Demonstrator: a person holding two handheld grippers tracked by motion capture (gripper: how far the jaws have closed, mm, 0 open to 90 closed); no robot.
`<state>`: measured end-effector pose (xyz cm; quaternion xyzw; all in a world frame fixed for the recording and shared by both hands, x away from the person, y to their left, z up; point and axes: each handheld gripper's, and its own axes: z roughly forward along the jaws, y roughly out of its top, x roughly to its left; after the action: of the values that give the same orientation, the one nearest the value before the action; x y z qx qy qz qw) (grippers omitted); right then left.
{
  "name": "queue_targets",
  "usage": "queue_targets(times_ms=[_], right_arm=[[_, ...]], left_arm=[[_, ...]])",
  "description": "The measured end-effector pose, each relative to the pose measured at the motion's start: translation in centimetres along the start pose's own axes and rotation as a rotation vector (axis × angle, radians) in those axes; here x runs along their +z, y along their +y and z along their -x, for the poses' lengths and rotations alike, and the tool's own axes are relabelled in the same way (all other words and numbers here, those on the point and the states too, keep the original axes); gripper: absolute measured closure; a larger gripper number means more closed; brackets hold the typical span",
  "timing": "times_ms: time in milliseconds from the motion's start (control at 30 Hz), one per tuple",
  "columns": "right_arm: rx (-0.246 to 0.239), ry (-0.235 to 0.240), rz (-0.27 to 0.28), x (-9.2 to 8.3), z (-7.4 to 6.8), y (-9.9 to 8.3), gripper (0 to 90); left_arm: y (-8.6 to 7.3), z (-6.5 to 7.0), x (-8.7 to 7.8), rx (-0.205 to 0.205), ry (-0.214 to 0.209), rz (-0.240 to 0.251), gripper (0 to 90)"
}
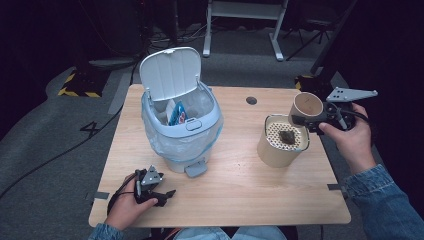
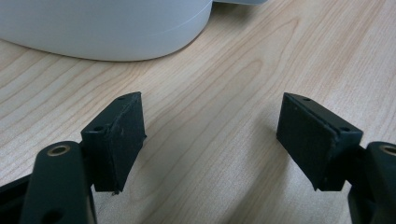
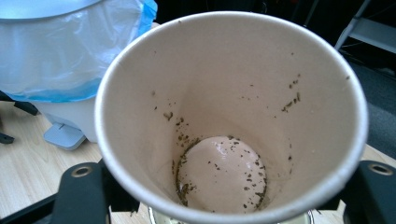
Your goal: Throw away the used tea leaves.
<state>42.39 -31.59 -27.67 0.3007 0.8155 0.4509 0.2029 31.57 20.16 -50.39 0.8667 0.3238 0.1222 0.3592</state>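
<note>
My right gripper [image 1: 311, 119] is shut on a paper cup [image 1: 306, 108], held tilted on its side above the table's right part, mouth towards the bin. In the right gripper view the paper cup [image 3: 233, 116] has dark tea flecks on its wall and bottom. Just below it stands a wide beige tub [image 1: 281, 142] with a white perforated strainer top and a dark tea bag [image 1: 286, 136] lying on it. A white pedal bin [image 1: 181, 125] with a blue-edged liner stands open at centre left, with a blue wrapper [image 1: 176, 114] inside. My left gripper [image 1: 167, 196] rests open on the table near the front left.
The wooden table [image 1: 235, 185] has a round cable hole [image 1: 251, 100] at the back. The bin's pedal [image 1: 195, 169] sticks out towards me. In the left gripper view the bin's white base [image 2: 107, 28] sits just beyond the jaws. Dark floor and a desk frame [image 1: 245, 20] lie behind.
</note>
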Motion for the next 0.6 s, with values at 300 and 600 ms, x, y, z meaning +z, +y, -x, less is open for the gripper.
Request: queue_targets(times_ms=[300, 600], right_arm=[[-0.026, 0.039, 0.01, 0.4, -1.2, 1.9, 29.7], [-0.045, 0.101, 0.027, 1.2, -2.4, 3.8, 29.3]], left_arm=[[-0.1, 0.1, -0.1, -0.005, 0.004, 0.001, 23.9], [-0.1, 0.0, -0.1, -0.006, 0.002, 0.001, 23.8]])
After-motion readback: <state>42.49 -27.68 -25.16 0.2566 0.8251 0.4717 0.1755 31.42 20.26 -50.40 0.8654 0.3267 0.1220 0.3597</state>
